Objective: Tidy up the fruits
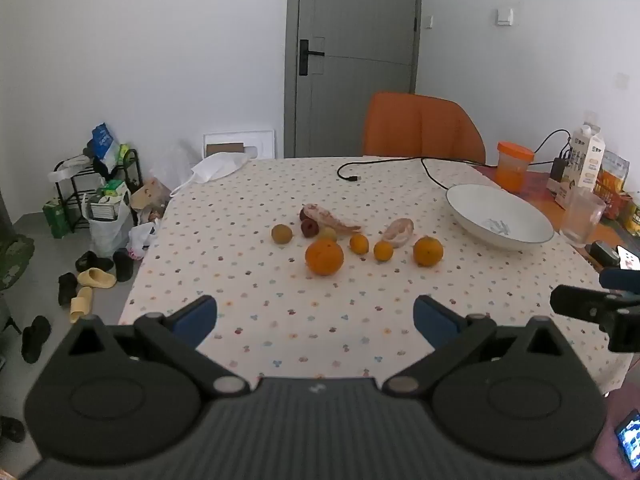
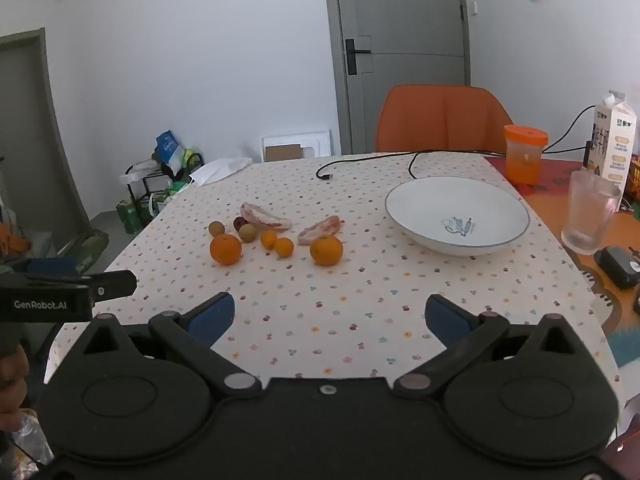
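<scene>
Oranges (image 2: 226, 249) clustered left of bowl (image 2: 457, 216), cable (image 2: 412, 164) behind

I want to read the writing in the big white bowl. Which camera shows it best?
The right wrist view: the white bowl faces it openly, blue lettering visible inside. The left wrist view shows the bowl farther right, its print only a small smudge.

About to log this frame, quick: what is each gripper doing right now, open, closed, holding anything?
Left gripper: open, holding nothing, above the tablecloth short of the fruits.
Right gripper: open, holding nothing, also short of the fruits.
</scene>
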Tool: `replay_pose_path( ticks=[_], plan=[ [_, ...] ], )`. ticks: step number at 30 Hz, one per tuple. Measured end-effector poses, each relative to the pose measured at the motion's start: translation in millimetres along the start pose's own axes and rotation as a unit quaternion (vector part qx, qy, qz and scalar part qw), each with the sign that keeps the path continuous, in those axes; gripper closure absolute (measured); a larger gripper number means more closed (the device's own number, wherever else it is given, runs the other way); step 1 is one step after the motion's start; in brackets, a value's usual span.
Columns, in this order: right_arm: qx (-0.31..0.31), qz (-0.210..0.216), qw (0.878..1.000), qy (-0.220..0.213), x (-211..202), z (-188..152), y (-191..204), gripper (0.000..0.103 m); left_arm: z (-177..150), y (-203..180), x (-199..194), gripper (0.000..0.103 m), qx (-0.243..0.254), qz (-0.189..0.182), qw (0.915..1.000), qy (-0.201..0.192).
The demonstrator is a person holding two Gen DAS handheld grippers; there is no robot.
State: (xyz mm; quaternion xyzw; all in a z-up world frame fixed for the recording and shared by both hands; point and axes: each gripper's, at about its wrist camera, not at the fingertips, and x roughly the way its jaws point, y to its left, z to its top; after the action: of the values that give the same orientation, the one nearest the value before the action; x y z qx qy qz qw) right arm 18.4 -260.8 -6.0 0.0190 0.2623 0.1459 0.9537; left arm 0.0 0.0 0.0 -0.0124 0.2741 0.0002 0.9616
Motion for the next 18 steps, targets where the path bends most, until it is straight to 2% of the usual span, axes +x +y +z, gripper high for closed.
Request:
replay_pose_path(
  ticks=[18],
  plan=[
    [-0.001, -0.008, 1.000, -0.001, 0.0, -0.8, -1.0, 0.000, 0.8, -3.7, -4.9, 0.000, -0.004, -0.001, 1.0000, -0.007]
  ],
)
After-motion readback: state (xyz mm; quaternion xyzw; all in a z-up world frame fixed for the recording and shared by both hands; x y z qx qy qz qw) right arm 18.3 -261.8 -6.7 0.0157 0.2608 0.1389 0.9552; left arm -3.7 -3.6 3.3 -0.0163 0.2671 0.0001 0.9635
